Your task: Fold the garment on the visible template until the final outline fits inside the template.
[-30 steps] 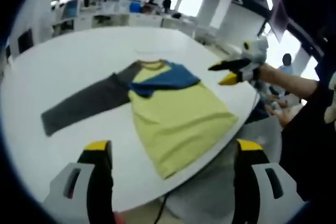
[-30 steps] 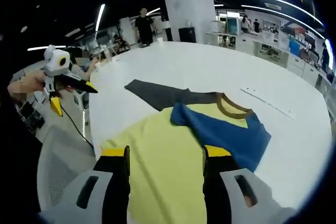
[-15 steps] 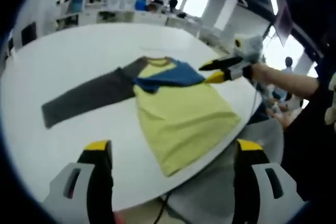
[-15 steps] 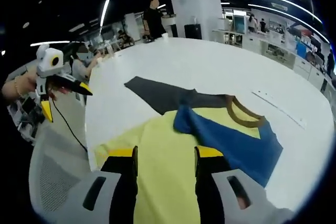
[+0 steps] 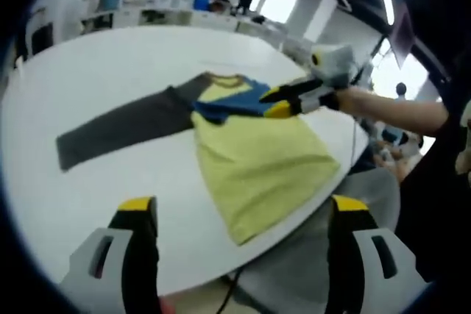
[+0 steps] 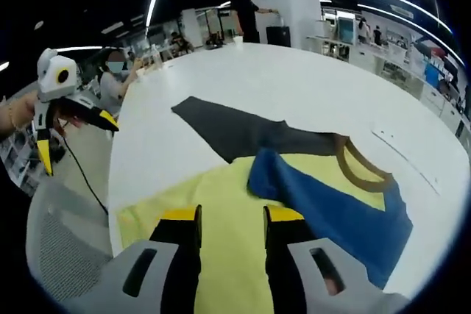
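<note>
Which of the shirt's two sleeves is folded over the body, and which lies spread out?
The blue sleeve is folded across the yellow shirt; the grey sleeve lies spread flat on the white table.

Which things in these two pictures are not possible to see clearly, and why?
- Template: none can be made out on the white table in the left gripper view.
- Shirt hem: right gripper view, hidden behind the right gripper.
- Right gripper contact with the blue sleeve: left gripper view, too small.
</note>
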